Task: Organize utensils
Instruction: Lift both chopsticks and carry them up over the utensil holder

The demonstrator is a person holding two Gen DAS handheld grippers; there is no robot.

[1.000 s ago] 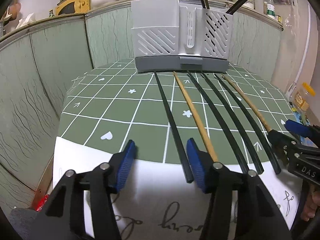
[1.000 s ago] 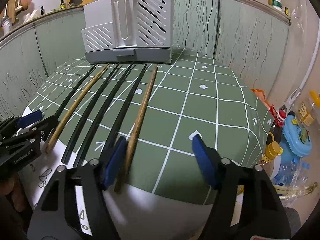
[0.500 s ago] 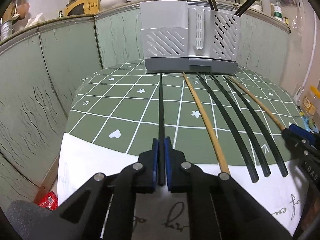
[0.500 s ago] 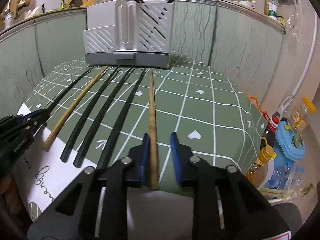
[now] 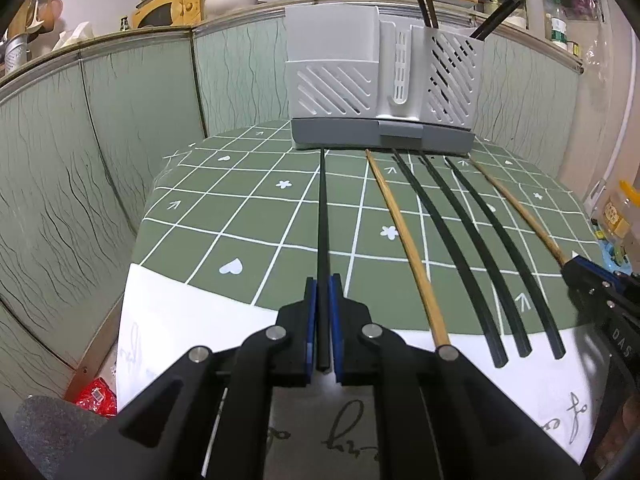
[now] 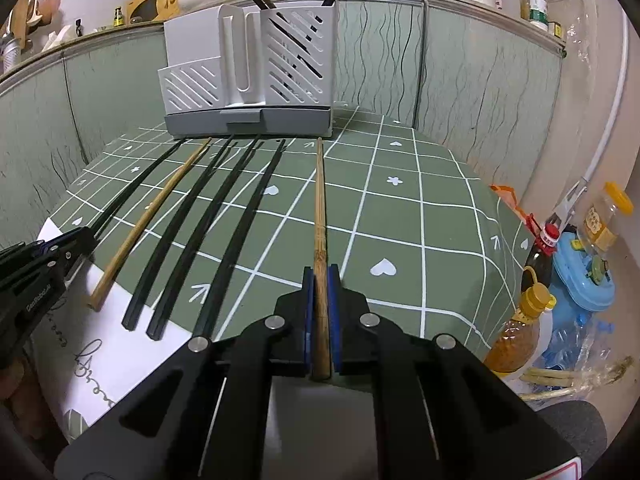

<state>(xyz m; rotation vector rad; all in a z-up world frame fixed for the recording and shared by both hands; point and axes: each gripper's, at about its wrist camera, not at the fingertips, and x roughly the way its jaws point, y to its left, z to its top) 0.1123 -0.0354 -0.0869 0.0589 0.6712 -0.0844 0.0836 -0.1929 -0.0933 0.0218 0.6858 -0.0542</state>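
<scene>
Several chopsticks lie side by side on a green checked tablecloth [image 5: 248, 220], tips toward a white slatted utensil holder [image 5: 380, 80] at the back, which holds a few dark chopsticks. My left gripper [image 5: 323, 284] is shut on the leftmost black chopstick [image 5: 323, 208] near its thick end. My right gripper [image 6: 320, 276] is shut on the rightmost bamboo chopstick [image 6: 319, 200]. Between them lie another bamboo chopstick [image 5: 404, 236] and three black ones [image 5: 476, 248]. The holder also shows in the right wrist view [image 6: 256, 72].
A white printed sheet [image 5: 168, 320] covers the table's near edge. Green wall panels stand behind the holder. Oil bottles [image 6: 516, 332] and a blue container [image 6: 584, 276] stand off the table's right side. A red packet [image 5: 96, 396] lies low left.
Both grippers were open beside the chopsticks a second ago. Each has closed on its chopstick, and both chopsticks now point straight along the fingers.
</scene>
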